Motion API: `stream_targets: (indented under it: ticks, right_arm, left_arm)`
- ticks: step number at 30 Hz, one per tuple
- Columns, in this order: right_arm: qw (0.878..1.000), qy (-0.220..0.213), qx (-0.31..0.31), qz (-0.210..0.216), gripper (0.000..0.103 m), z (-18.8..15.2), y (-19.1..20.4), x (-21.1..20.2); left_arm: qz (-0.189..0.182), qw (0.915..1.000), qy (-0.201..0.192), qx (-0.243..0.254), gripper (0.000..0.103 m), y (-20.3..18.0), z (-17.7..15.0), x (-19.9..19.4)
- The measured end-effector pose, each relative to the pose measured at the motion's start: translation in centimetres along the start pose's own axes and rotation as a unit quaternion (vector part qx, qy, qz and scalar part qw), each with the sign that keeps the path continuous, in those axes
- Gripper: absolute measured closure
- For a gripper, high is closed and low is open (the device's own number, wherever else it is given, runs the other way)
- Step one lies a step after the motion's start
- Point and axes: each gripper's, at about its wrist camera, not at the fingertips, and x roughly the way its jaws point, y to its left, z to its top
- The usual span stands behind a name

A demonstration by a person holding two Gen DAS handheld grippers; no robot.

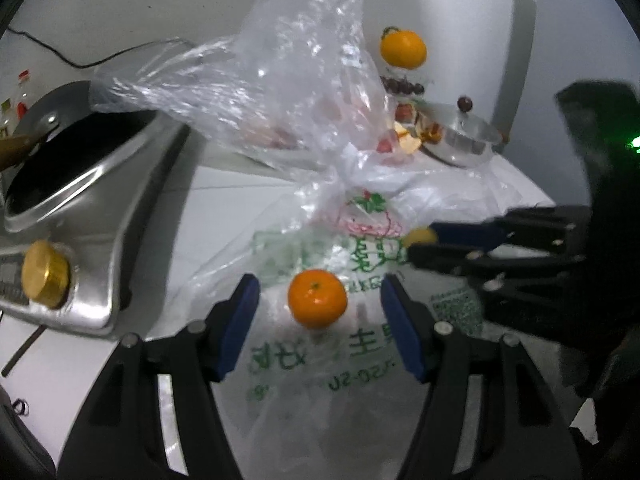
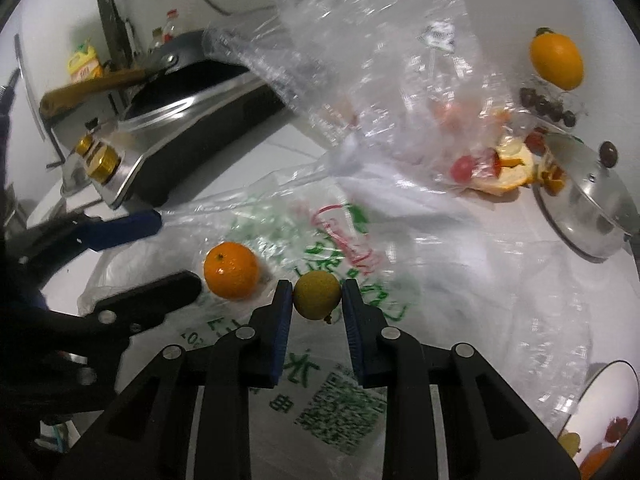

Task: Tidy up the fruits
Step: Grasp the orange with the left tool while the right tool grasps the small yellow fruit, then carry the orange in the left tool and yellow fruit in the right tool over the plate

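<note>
The right claw (image 2: pixel 316 300) was clenched on a small yellow-green fruit (image 2: pixel 317 295), its blue pads pressing the fruit from both sides above a printed plastic bag (image 2: pixel 320 248) spread on the white table (image 2: pixel 460 216). Just left of that claw, an orange tangerine (image 2: pixel 231 276) sat on the bag. The left claw (image 1: pixel 318 308) was released, its jaws standing apart on either side of the tangerine without touching it. Beyond both claws a crumpled clear bag (image 1: pixel 280 80) rose from the table, with red and orange fruit pieces (image 2: pixel 492 168) blurred behind it. Far ahead to the right of the right claw lay a yellow-orange fruit (image 2: pixel 556 62), dark grapes (image 2: pixel 548 106) and a steel pot lid (image 2: pixel 588 204); ahead to its left stood a stove (image 2: pixel 176 152) carrying a dark pan (image 2: pixel 188 80).
</note>
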Motion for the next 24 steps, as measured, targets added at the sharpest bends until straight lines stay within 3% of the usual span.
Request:
stream_targets:
  ticks: [7, 11, 13, 14, 24]
  right_arm:
    - [1.000, -0.030, 0.006, 0.000, 0.076, -0.5, -1.2, -2.1]
    - [0.999, -0.046, 0.006, -0.001, 0.076, -0.7, -1.9, -3.2]
    - [0.999, -0.051, 0.007, -0.005, 0.076, -0.9, -2.1, -3.9]
    - [0.999, -0.052, 0.007, -0.006, 0.076, -1.0, -2.2, -4.0]
    - [0.998, -0.061, 0.015, -0.024, 0.076, -2.3, -3.2, -6.2]
  left_arm:
    - [0.021, 0.9981, 0.037, 0.044, 0.052, -1.0, 0.3, 2.8]
    - [0.024, 0.9971, 0.054, 0.047, 0.052, -1.2, 0.2, 3.9]
    - [0.022, 0.9970, 0.059, 0.044, 0.057, -1.2, 0.1, 4.3]
    - [0.026, 0.9970, 0.060, 0.042, 0.061, -1.1, 0.0, 4.5]
    - [0.029, 0.9984, 0.041, 0.025, 0.062, -1.5, 0.0, 3.0]
